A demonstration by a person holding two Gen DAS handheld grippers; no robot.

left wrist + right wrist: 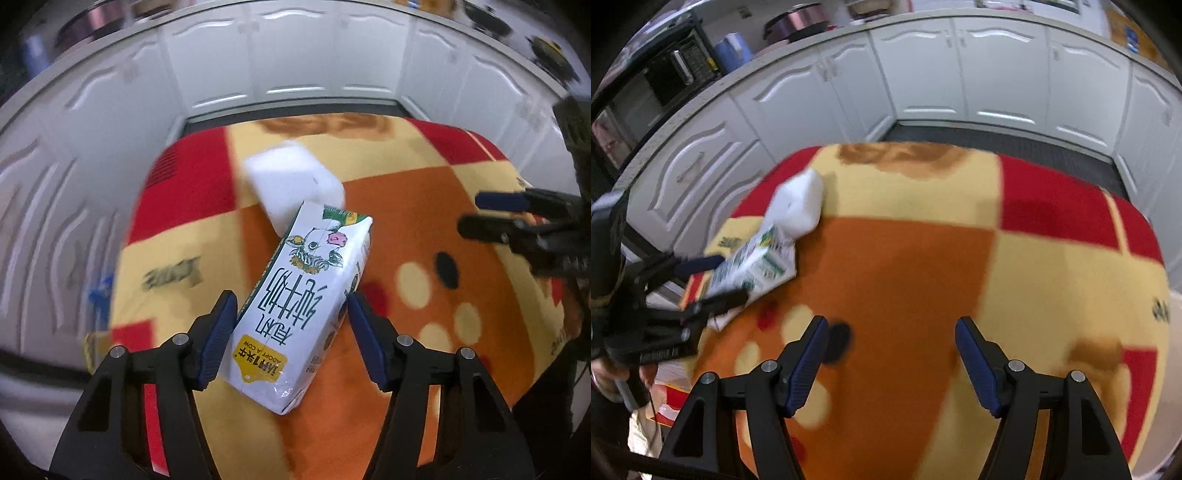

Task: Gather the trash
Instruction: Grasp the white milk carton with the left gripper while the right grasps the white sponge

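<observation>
A white milk carton [303,299] with a cow drawing lies on the checked red, orange and yellow cloth [424,229]. My left gripper [291,314] is open and straddles the carton's near half; its blue pads stand close to both sides, with small gaps. A white foam block [291,177] lies just beyond the carton, touching its far end. My right gripper [890,354] is open and empty above the bare orange part of the cloth [905,277]. It also shows at the right edge of the left wrist view [484,214]. The carton [757,266] and block [798,203] show at the left.
White cabinet doors [960,70] run around the far and left sides, beyond a dark strip of floor [997,140]. A microwave [646,96] stands on the counter at the upper left. Paper and packaging [672,387] lie past the cloth's left edge.
</observation>
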